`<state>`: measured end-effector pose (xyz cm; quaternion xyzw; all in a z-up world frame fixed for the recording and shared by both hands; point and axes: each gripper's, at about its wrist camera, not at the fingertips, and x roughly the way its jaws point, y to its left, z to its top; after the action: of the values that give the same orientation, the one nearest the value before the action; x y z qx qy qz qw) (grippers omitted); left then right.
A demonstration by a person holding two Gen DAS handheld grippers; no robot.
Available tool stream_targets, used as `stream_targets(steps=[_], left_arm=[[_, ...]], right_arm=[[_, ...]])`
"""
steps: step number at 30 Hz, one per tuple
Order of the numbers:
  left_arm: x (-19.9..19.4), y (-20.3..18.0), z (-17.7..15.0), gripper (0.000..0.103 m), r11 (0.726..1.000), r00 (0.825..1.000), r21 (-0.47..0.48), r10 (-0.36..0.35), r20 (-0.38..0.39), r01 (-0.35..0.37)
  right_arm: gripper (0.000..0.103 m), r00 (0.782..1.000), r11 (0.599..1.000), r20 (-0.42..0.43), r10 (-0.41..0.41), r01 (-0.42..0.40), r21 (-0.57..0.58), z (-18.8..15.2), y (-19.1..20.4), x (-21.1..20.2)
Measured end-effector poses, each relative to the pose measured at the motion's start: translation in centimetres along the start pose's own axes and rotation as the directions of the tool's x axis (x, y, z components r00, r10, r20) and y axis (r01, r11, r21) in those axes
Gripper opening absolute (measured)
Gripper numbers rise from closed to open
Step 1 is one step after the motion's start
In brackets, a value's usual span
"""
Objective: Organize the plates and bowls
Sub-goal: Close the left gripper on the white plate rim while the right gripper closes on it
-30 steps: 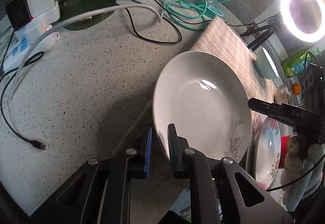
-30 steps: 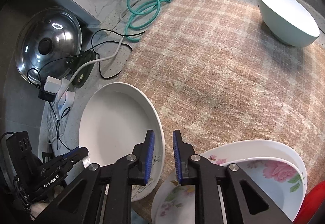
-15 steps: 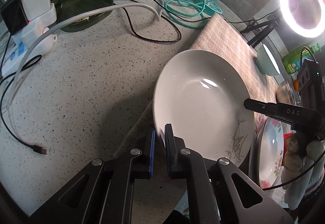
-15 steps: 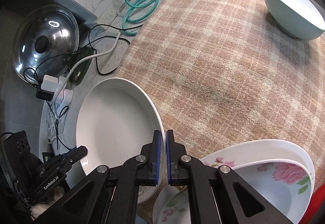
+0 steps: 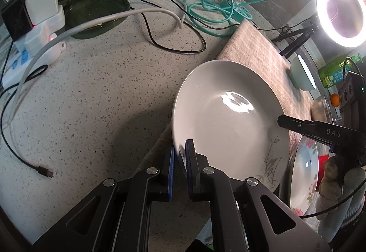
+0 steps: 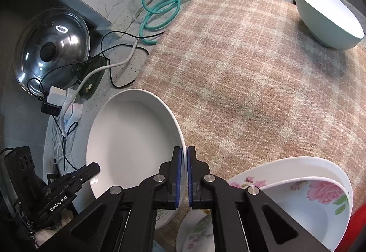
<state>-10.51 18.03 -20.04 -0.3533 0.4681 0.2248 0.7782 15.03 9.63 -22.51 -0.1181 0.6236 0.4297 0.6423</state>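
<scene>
A white deep plate with a grey leaf sprig near its rim lies across the edge of the plaid cloth and the speckled counter. My left gripper is shut on its near-left rim, blue pads on either side of the edge. In the right wrist view the same plate sits left of centre, with my right gripper shut on its opposite rim. Each gripper shows in the other's view: the right gripper over the plate's far side, the left gripper at the lower left.
Floral plates are stacked at the lower right on the cloth. A pale green bowl stands at the cloth's far corner. A pot lid, a power strip and loose cables crowd the counter's left and back; a ring light glows at right.
Both grippers' jaws have closed from a small gap onto the white plate's rim. The plate and both hands have stayed about where they were.
</scene>
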Motion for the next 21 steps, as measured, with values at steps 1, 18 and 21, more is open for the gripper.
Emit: stream_targets(steps=[1,18,21], left_arm=[[0.00,0.00,0.06,0.007,1.000,1.000,0.001,0.000,0.002,0.000],[0.84,-0.01,0.84,0.007,0.998,1.000,0.056,0.014,0.005,-0.014],[0.57,-0.19,0.90,0.007,0.997,1.000,0.068,0.024,0.015,-0.025]], right_arm=[[0.005,1.000,1.000,0.002,0.002,-0.002,0.000,0.05,0.02,-0.07],[0.004,1.000,0.999,-0.011,-0.029,0.029,-0.021,-0.06,0.16,0.83],[0.004,0.999,0.999,0.008,-0.031,0.032,-0.025,-0.13,0.41,0.46]])
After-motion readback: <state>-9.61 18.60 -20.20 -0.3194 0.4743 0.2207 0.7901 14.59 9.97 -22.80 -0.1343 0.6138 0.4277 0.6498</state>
